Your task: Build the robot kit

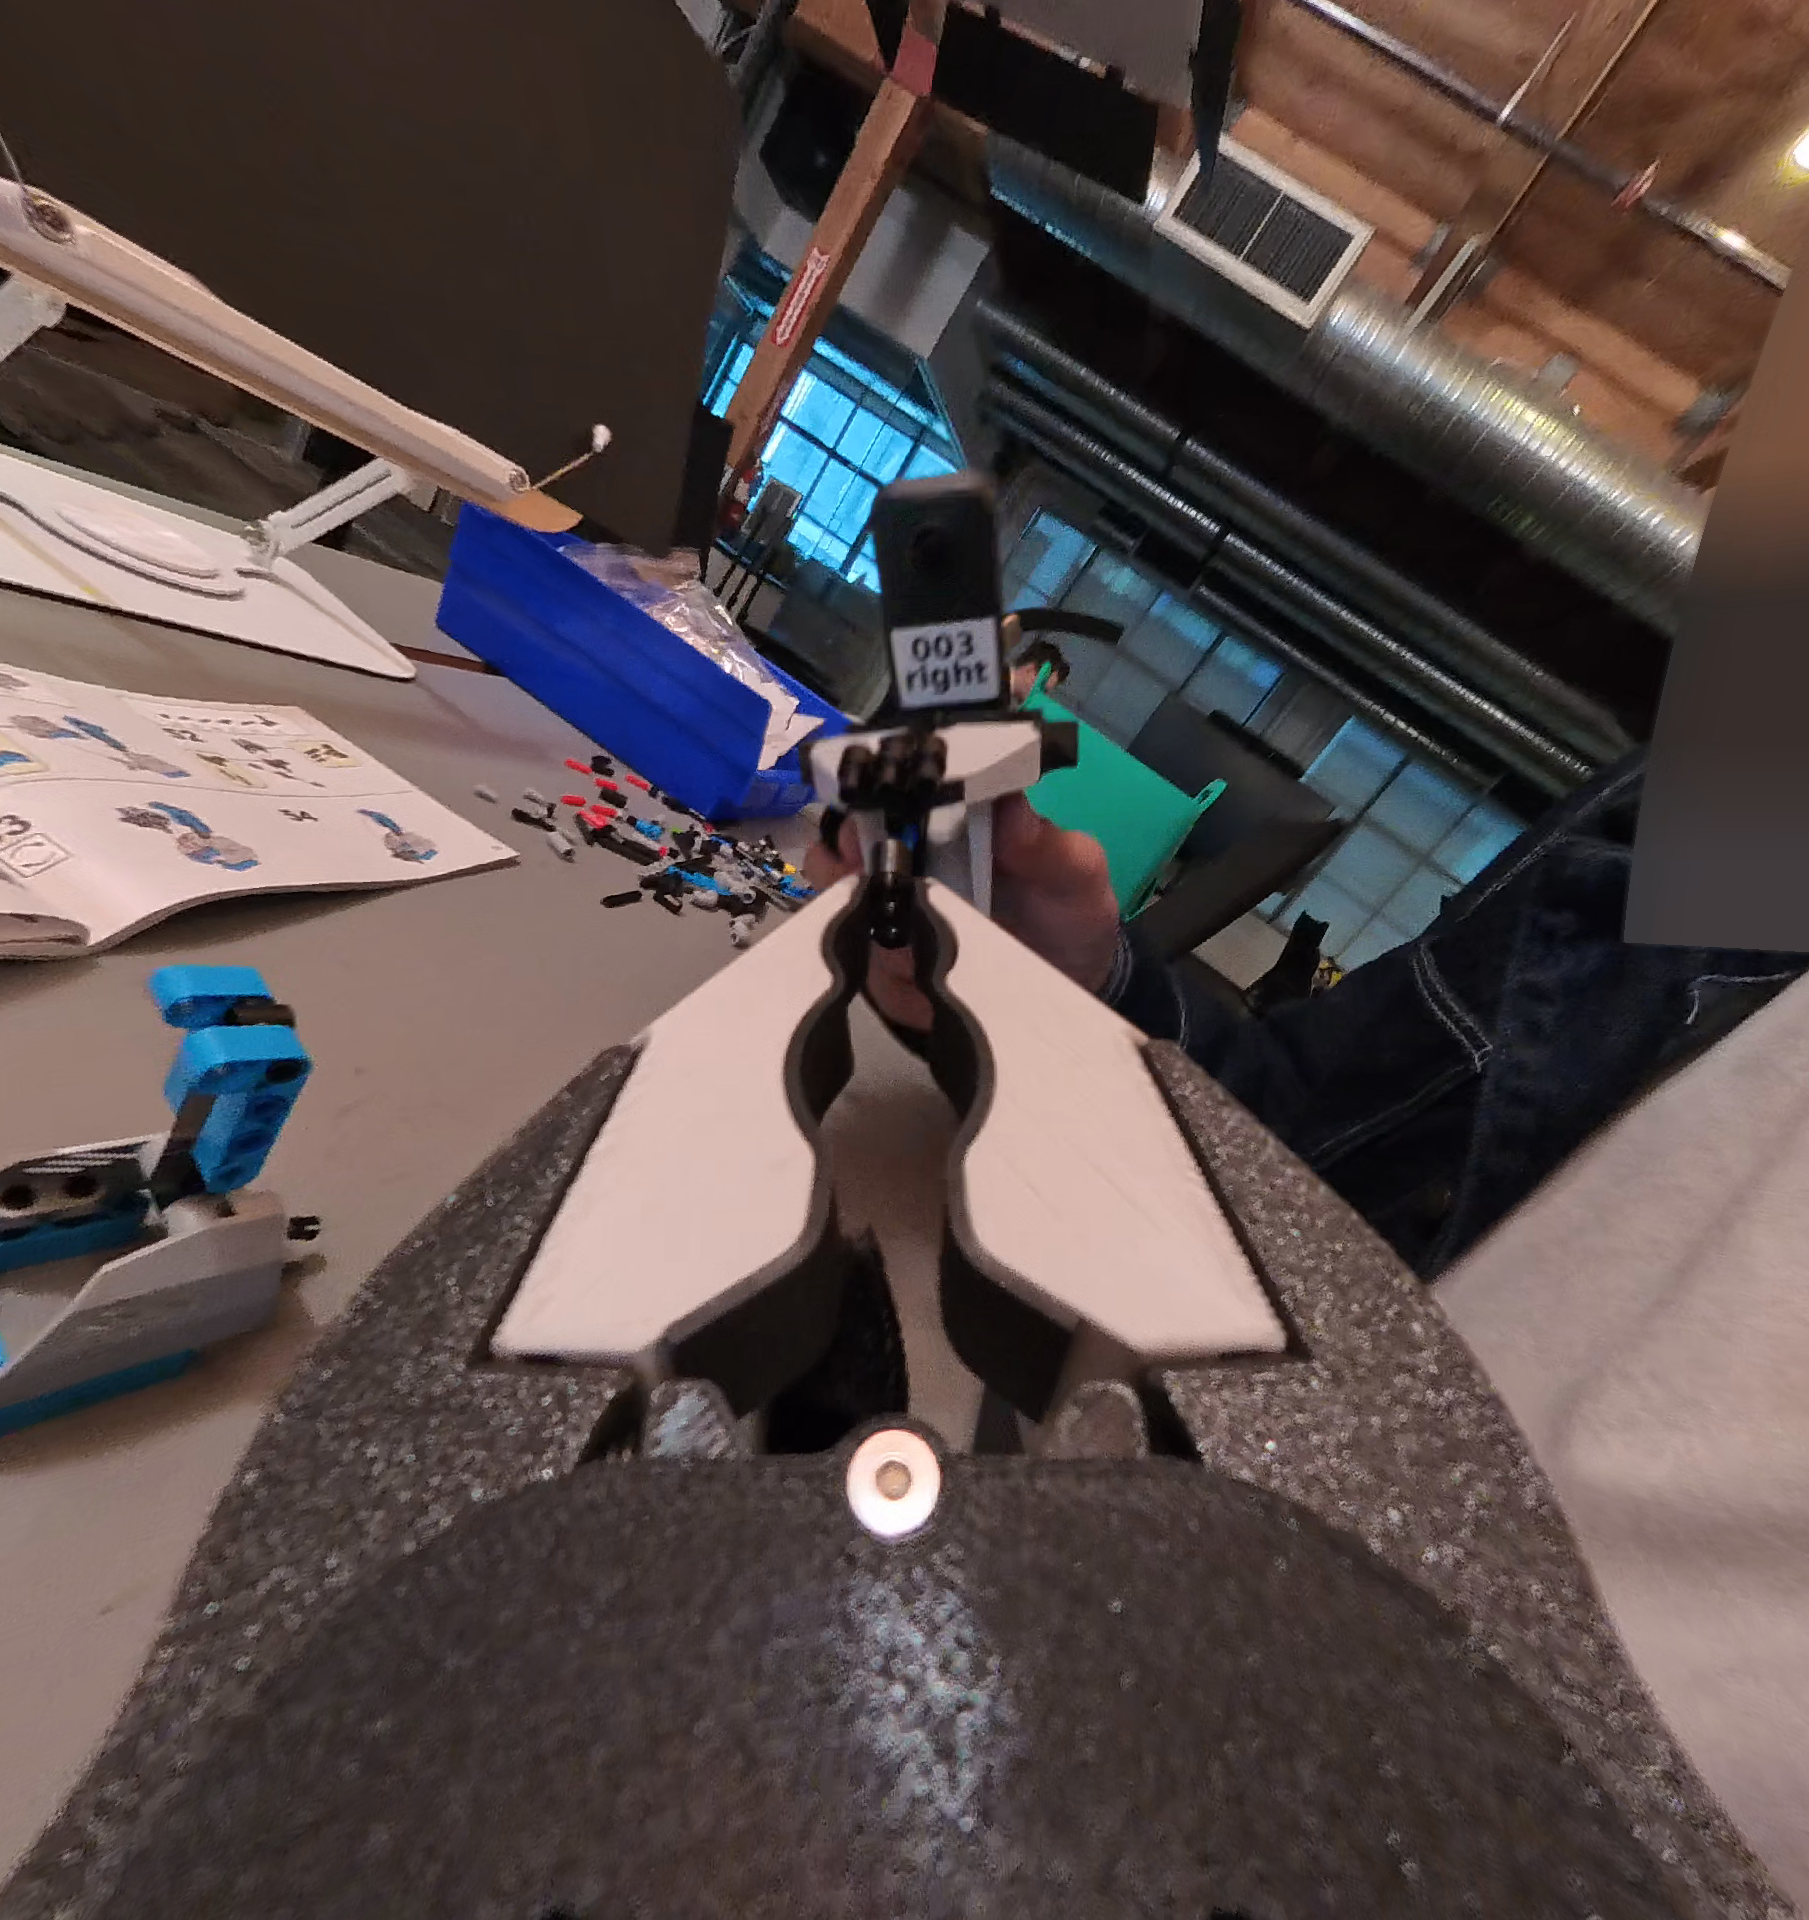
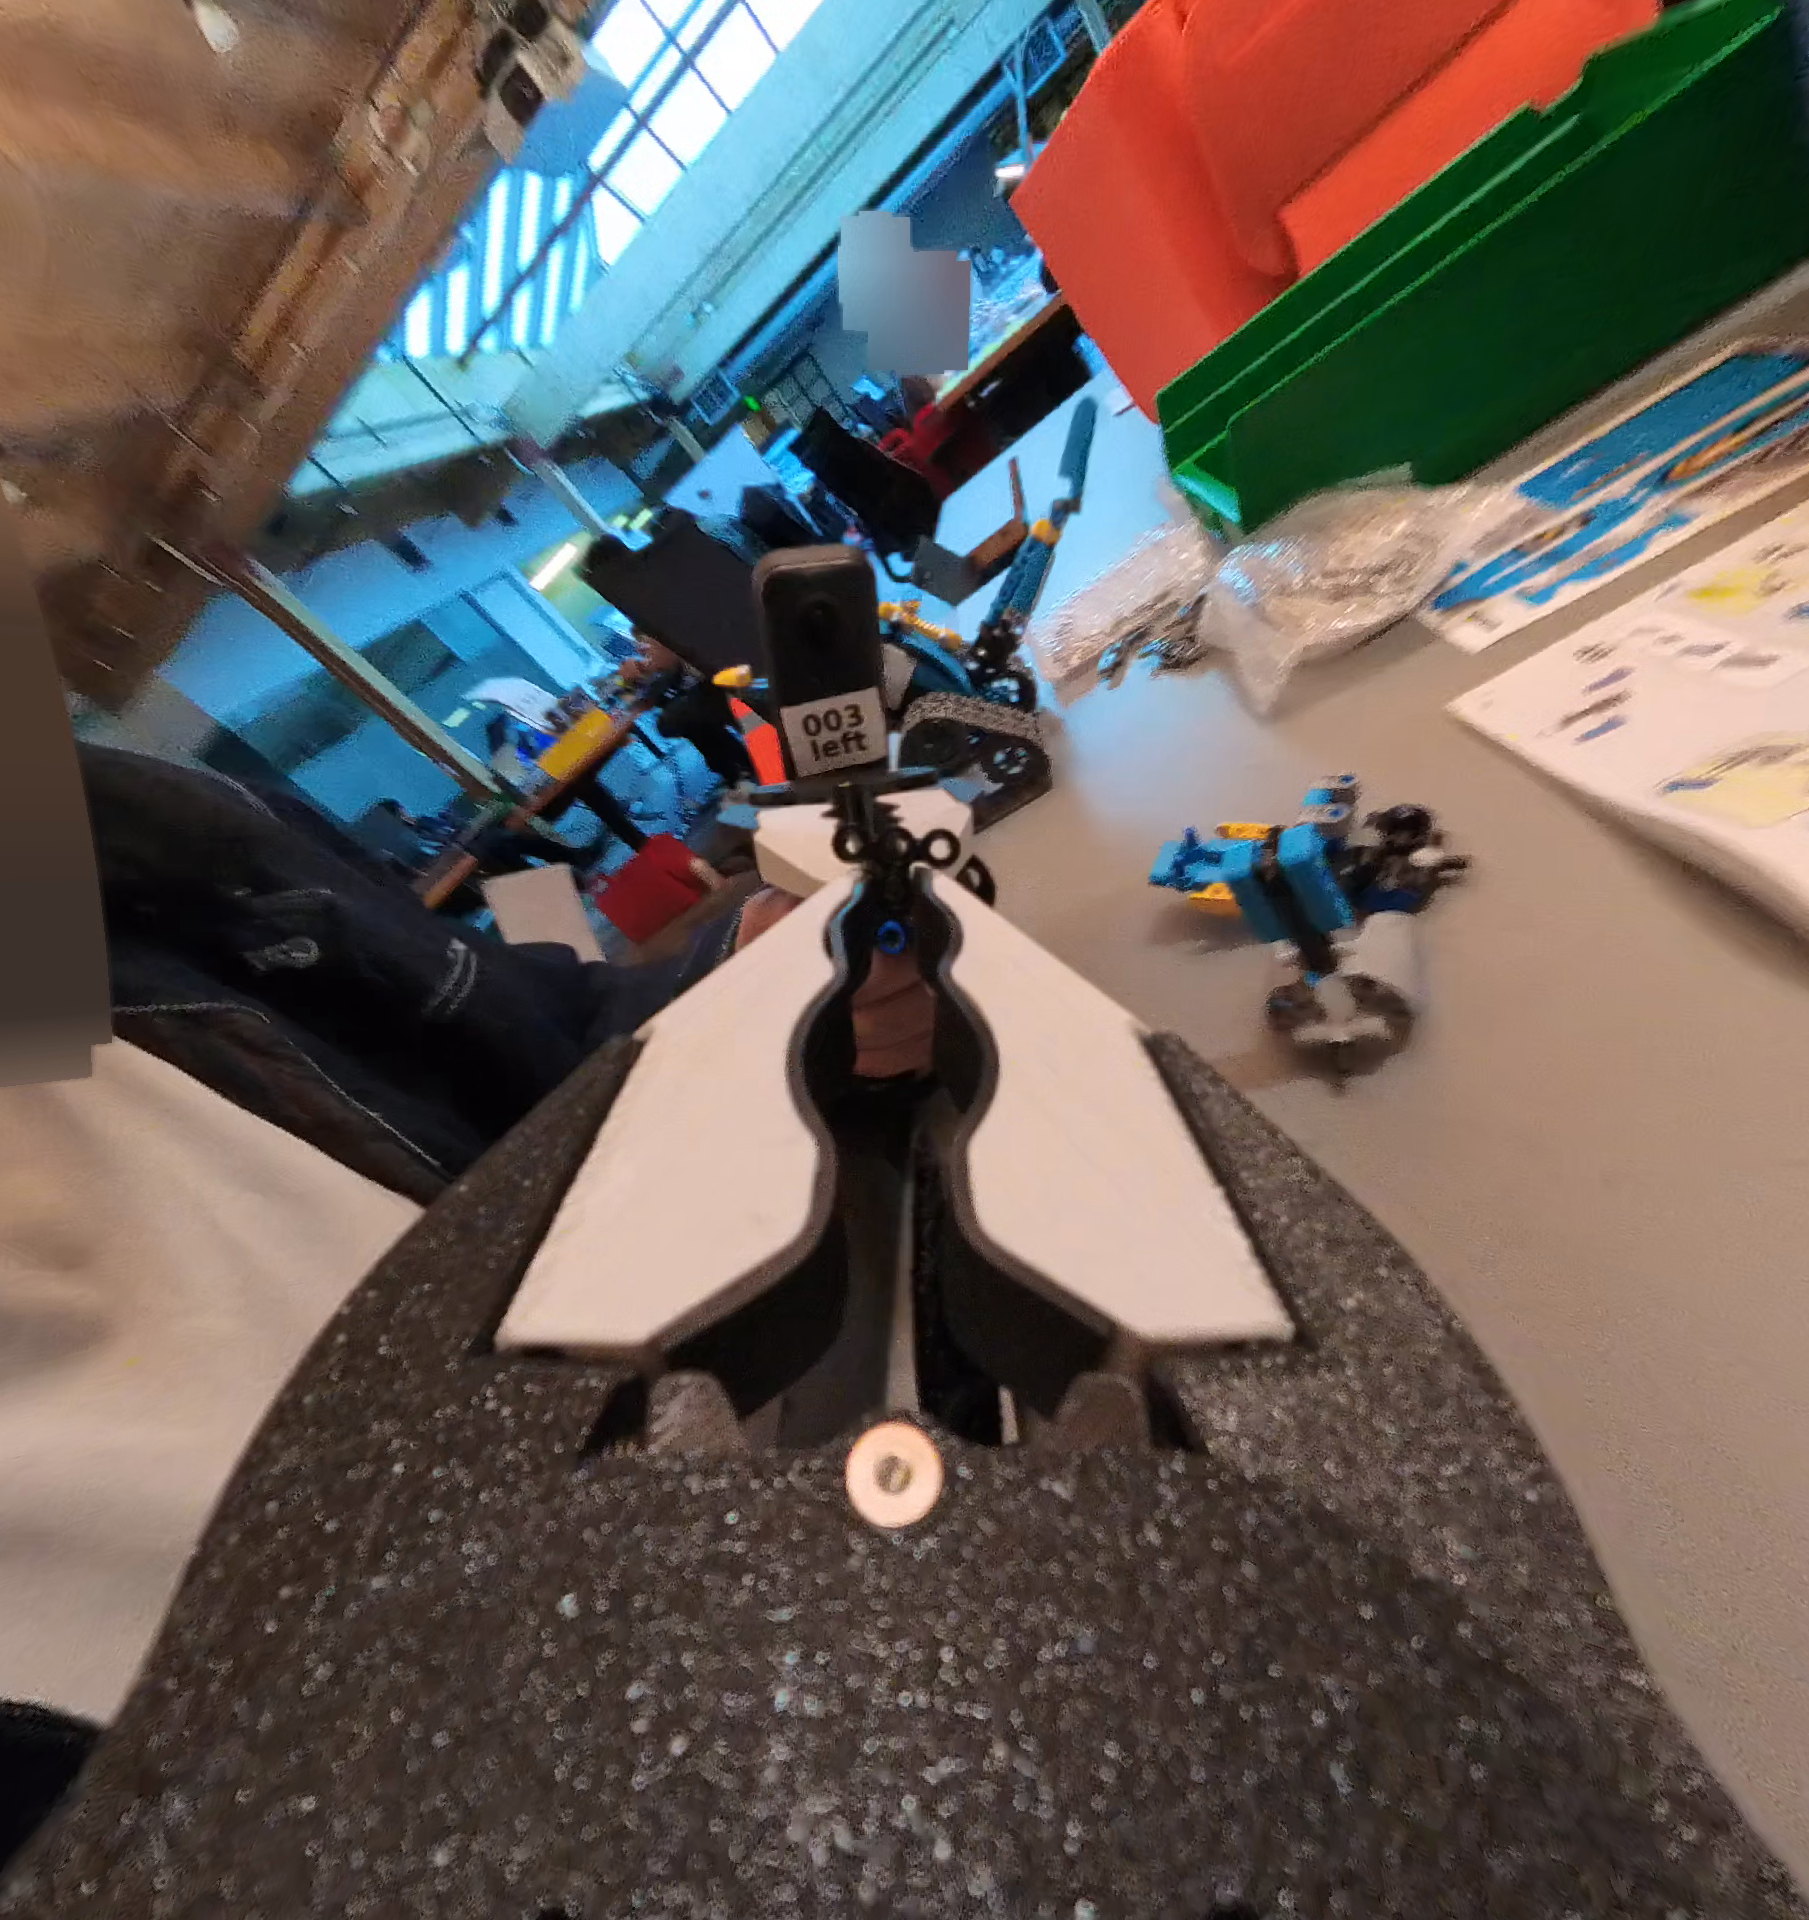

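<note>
My left gripper (image 1: 887,914) and my right gripper (image 2: 887,914) face each other tip to tip above the grey table (image 1: 443,1039). Both are shut on one small black brick assembly (image 1: 892,831) with ring-shaped ends, held between them. It also shows in the right wrist view (image 2: 895,847), with a blue pin (image 2: 889,935) between my right fingers. The opposing right gripper (image 1: 905,790) and left gripper (image 2: 864,842) each carry a black camera. A hand (image 1: 1045,883) holds the right gripper.
A blue and grey brick model (image 1: 152,1195), an open instruction booklet (image 1: 173,800), a pile of loose small pieces (image 1: 671,842) and a blue bin (image 1: 609,644) lie left. A wheeled blue model (image 2: 1305,904), a tracked vehicle (image 2: 973,727), plastic bags (image 2: 1295,582), green (image 2: 1451,364) and orange (image 2: 1243,156) bins lie right. Left and right tips are no more than a few centimetres apart.
</note>
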Motion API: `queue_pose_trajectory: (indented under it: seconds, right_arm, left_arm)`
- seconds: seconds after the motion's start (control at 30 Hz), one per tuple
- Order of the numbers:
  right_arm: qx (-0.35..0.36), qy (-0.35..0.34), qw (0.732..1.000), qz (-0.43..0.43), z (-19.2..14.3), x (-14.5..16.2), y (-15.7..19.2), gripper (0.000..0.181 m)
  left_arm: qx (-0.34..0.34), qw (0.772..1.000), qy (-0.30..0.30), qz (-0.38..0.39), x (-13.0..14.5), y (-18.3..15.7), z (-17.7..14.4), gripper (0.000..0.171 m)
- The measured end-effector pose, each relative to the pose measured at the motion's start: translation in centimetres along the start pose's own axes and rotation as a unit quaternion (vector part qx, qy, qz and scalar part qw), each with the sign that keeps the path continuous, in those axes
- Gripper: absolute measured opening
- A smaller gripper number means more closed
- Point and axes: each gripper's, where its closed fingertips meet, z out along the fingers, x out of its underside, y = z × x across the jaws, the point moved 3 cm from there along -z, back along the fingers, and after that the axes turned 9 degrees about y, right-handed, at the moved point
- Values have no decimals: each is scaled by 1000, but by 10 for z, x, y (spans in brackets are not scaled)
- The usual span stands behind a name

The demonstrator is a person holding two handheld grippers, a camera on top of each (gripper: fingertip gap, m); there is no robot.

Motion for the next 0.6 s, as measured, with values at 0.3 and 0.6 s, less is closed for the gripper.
queue_pose_trajectory:
  seconds: [0.3, 0.6]
  right_arm:
    - [-21, 24, 999, 19, 16, 12, 2, 6]
    - [-43, -2, 997, 61, 18, 13, -3, 6]
  left_arm:
    - [-9, 1000, 3, 13, 0, -1, 1, 6]
    - [3, 1000, -13, -17, -2, 2, 0, 6]
